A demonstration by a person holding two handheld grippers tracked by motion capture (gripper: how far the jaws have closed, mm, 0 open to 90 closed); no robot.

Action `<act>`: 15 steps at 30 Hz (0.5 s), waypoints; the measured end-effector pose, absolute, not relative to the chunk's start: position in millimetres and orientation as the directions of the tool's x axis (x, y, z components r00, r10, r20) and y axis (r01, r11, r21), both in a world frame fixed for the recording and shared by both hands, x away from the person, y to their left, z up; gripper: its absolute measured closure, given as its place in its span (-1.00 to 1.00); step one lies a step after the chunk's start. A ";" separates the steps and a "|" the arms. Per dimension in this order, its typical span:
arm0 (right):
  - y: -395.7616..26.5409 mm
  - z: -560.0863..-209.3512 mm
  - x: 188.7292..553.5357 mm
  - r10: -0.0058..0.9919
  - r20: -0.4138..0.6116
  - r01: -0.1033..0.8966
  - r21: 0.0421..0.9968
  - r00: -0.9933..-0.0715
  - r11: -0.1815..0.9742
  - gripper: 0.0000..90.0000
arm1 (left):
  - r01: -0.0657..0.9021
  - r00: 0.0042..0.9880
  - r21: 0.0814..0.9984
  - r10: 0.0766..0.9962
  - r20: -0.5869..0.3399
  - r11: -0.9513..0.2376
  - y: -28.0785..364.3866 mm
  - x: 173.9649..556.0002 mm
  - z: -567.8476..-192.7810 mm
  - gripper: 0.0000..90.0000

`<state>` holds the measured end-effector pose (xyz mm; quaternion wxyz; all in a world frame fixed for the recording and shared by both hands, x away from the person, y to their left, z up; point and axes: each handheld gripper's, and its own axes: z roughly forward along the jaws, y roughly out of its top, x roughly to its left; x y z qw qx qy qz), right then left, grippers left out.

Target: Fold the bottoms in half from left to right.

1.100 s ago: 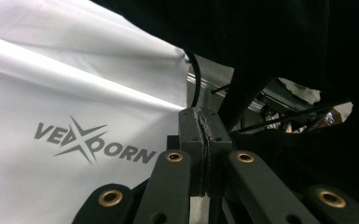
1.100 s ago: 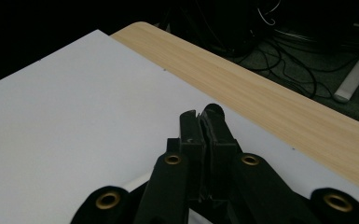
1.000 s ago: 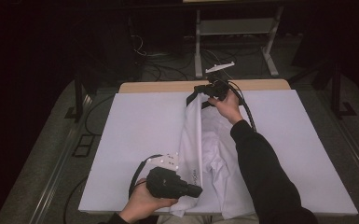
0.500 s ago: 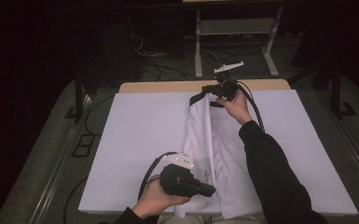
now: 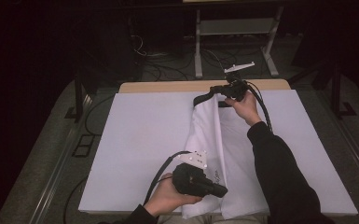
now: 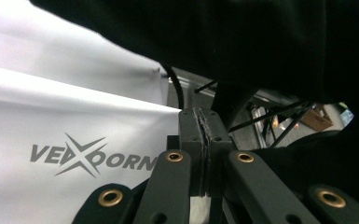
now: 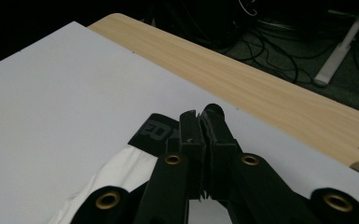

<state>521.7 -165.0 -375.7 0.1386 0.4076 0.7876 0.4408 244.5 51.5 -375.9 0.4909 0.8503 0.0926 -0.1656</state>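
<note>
A white garment (image 5: pixel 235 144) lies lengthwise on the white table cover (image 5: pixel 140 140), its left part folded over toward the right. My left gripper (image 5: pixel 223 191) holds its near end at the table's front edge; in the left gripper view the jaws (image 6: pixel 200 117) are shut, with the white cloth and its grey logo (image 6: pixel 88 156) beside them. My right gripper (image 5: pixel 213 90) is at the far end, shut on the garment's black band (image 5: pixel 199 99). In the right gripper view the closed jaws (image 7: pixel 200 114) sit over that black band (image 7: pixel 151 133) and the white cloth (image 7: pixel 116 179).
The bare wooden table edge (image 5: pixel 168 87) runs along the far side, also in the right gripper view as the wooden edge (image 7: pixel 284 84). Cables and a white stand (image 5: pixel 233 28) are on the dark floor beyond. The person's dark sleeve (image 5: pixel 279 177) lies over the garment's right part.
Both hands have moved to the right, carrying the garment's lifted edge with them, so the fold lies further right. Both sets of jaws stay shut.
</note>
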 end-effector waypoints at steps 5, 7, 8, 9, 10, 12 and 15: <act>-174.4 -380.9 523.3 0.771 0.162 0.542 0.798 -0.616 0.265 0.91 | 0.334 0.919 0.805 -0.019 -0.393 -0.490 38.3 246.1 -381.8 0.96; -177.5 -382.6 523.4 0.771 0.168 0.544 0.798 -0.614 0.260 0.91 | 0.331 0.920 0.803 -0.021 -0.392 -0.496 33.3 246.9 -384.2 0.96; -179.0 -383.2 523.2 0.773 0.169 0.547 0.796 -0.611 0.259 0.91 | 0.333 0.918 0.801 -0.022 -0.395 -0.497 31.0 247.2 -385.1 0.96; -180.7 -383.7 523.4 0.773 0.169 0.548 0.796 -0.611 0.258 0.91 | 0.333 0.918 0.801 -0.023 -0.396 -0.498 28.7 247.7 -385.9 0.96; -182.6 -384.0 523.5 0.774 0.173 0.550 0.795 -0.610 0.256 0.91 | 0.335 0.917 0.801 -0.024 -0.398 -0.496 26.4 248.3 -386.6 0.96; -186.4 -384.5 524.5 0.775 0.175 0.551 0.795 -0.607 0.253 0.91 | 0.341 0.915 0.803 -0.026 -0.404 -0.490 22.1 249.9 -387.7 0.96; -192.1 -385.0 525.9 0.776 0.185 0.558 0.793 -0.603 0.244 0.91 | 0.347 0.912 0.805 -0.027 -0.410 -0.480 15.5 252.4 -389.0 0.96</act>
